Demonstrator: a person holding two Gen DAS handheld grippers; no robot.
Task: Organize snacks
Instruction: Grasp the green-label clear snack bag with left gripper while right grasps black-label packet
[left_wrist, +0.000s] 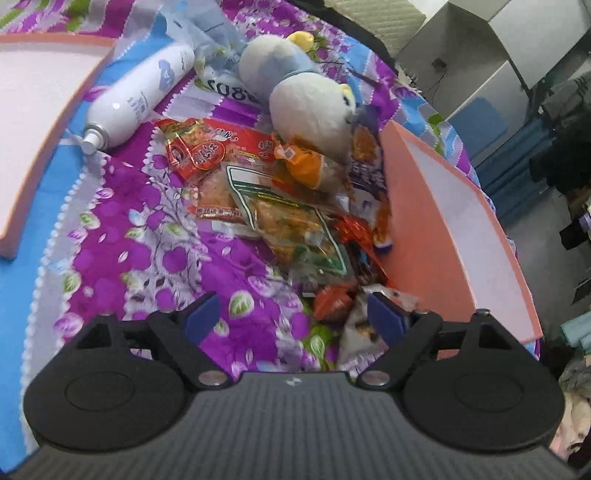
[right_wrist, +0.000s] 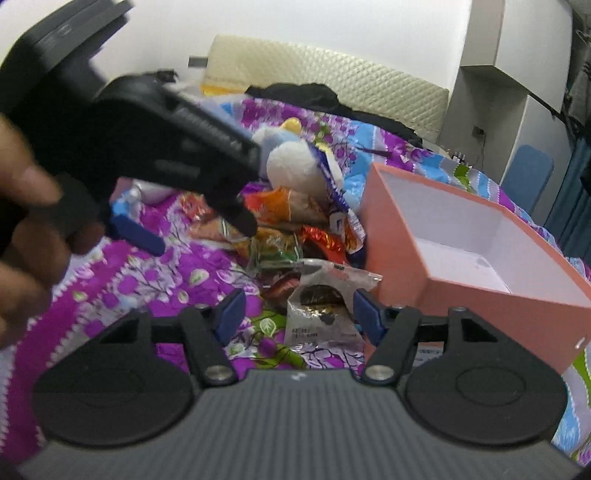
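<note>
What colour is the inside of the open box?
White inside, with salmon-pink outer walls: the box shows best in the right wrist view.

We find the snack pile (left_wrist: 295, 206) on the bedspread (left_wrist: 122, 258), touching the left wall of the box (right_wrist: 476, 236). The plush toy (left_wrist: 306, 96) lies behind the pile, and the bottle (left_wrist: 136, 96) lies to the toy's left. The lid (left_wrist: 37, 129) sits at the far left, well apart from the box. Nearest the right camera, a clear packet (right_wrist: 325, 306) lies before the pile, just beside the box corner. The headboard (right_wrist: 332, 74) stands behind the bed.
</note>
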